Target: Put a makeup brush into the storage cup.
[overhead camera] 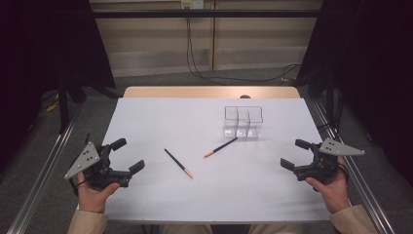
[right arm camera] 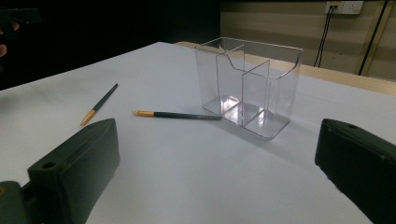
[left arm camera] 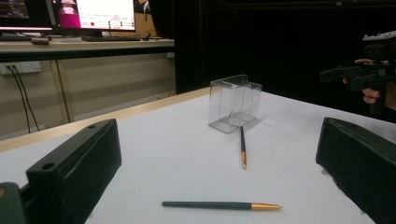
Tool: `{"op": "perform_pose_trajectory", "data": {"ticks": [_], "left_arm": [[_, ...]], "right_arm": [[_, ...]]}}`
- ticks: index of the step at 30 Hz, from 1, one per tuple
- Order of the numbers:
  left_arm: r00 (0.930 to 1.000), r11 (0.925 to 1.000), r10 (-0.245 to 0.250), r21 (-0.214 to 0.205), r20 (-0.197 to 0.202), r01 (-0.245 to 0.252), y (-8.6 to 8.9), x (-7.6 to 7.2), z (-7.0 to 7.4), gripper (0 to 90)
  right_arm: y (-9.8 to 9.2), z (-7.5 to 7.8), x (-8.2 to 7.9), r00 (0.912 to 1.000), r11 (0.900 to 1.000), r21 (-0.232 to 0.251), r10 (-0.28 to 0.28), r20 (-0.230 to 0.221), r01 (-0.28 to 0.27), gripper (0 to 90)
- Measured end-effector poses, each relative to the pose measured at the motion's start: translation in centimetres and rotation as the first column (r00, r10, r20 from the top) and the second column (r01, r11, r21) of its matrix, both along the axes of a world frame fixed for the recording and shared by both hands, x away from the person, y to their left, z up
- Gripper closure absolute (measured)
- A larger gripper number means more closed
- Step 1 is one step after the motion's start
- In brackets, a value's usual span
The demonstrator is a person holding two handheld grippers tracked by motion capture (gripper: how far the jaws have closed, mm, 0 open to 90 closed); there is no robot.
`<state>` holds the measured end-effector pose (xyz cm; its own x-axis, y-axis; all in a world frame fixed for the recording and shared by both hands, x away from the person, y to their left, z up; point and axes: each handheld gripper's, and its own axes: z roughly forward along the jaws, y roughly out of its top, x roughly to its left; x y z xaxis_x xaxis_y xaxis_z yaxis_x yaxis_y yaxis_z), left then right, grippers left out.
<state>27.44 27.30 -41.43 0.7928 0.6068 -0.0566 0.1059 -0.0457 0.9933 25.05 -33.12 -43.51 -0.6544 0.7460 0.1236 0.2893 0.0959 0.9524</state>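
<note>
- Pens: two lie flat on the white bench (overhead camera: 146, 195), both dark with a gold tip.
- Near pen (overhead camera: 178, 163) lies towards the middle of the bench, slightly left of centre, gold tip pointing at the near edge. It sits apart from the left hand-held gripper (overhead camera: 127, 155), on that gripper's right, closer to it than to the other one.
- Far pen (overhead camera: 220, 147) lies just right of the first, dark end touching or almost touching the foot of the clear holder (overhead camera: 243, 122), gold tip pointing towards the near-left corner. It lies well apart from the right hand-held gripper (overhead camera: 295, 153), on its left.
- Holder: one, clear plastic, with inner dividers, upright in the far-right part of the bench, nothing in it.
- Left hand-held gripper hovers at the near-left part of the bench, jaws spread wide, nothing between them; in the left gripper view the near pen (left arm camera: 222, 205) lies crosswise ahead between its jaws.
- Right hand-held gripper hovers by the right edge, jaws likewise wide apart and holding nothing; in the right gripper view the holder (right arm camera: 250, 86) stands ahead, with both pens to its left.
- Count: two pens, one holder, two hand-held grippers, one per hand.
</note>
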Motion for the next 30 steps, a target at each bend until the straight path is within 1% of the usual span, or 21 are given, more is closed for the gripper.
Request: {"op": "perform_pose_trajectory", "data": {"ticks": [4,7,9,13,16,18,21,26,28,30], "left_arm": [[1.0,0.9999,-0.006,0.009,-0.002,0.006,-0.3,0.7,0.0,0.0],[0.9999,1.0,-0.009,0.001,-0.013,0.009,-0.6,1.1,-0.2,0.0],[0.9998,0.9997,-0.011,0.02,-0.016,0.011,-0.7,1.4,-0.2,0.0],[0.9996,0.9998,-0.016,0.01,-0.021,0.016,-1.1,1.9,-0.2,0.0],[0.9996,0.9997,-0.018,0.017,-0.022,0.018,-1.3,2.1,-0.2,0.0],[0.9994,0.9992,-0.026,0.03,-0.022,0.027,-1.6,2.5,-0.1,0.0],[0.9992,0.999,-0.031,0.03,-0.026,0.032,-1.9,3.0,-0.1,0.0],[0.9991,0.998,-0.032,0.054,-0.028,0.033,-2.4,3.8,0.0,0.0],[0.9988,0.998,-0.037,0.05,-0.032,0.038,-2.6,3.9,0.0,0.0],[0.9984,0.9974,-0.047,0.053,-0.031,0.049,-2.9,4.4,0.1,0.0]], "right_arm": [[0.0,0.0,0.0,1.0,1.0,-0.006,0.002,-0.003,-0.002,0.0],[0.1,-0.1,0.1,1.0,1.0,-0.002,0.004,-0.005,-0.004,0.0],[0.2,-0.2,0.2,0.9999,0.9999,-0.008,0.007,-0.01,-0.007,0.0],[0.4,-0.2,0.3,0.9998,0.9998,-0.01,0.015,-0.01,-0.015,0.0],[0.5,-0.2,0.4,0.9998,0.9998,-0.011,0.019,-0.007,-0.019,0.0],[0.6,-0.2,0.6,0.9997,0.9996,-0.013,0.026,-0.004,-0.026,0.0],[0.7,-0.3,0.6,0.9995,0.9993,-0.021,0.031,-0.007,-0.031,0.0],[0.8,-0.3,0.5,0.9991,0.9987,-0.03,0.041,-0.01,-0.041,0.0],[0.9,-0.3,0.5,0.9991,0.9985,-0.035,0.042,-0.008,-0.043,0.0],[1.0,-0.3,0.5,0.9986,0.9978,-0.04,0.052,-0.009,-0.053,0.0]]}}
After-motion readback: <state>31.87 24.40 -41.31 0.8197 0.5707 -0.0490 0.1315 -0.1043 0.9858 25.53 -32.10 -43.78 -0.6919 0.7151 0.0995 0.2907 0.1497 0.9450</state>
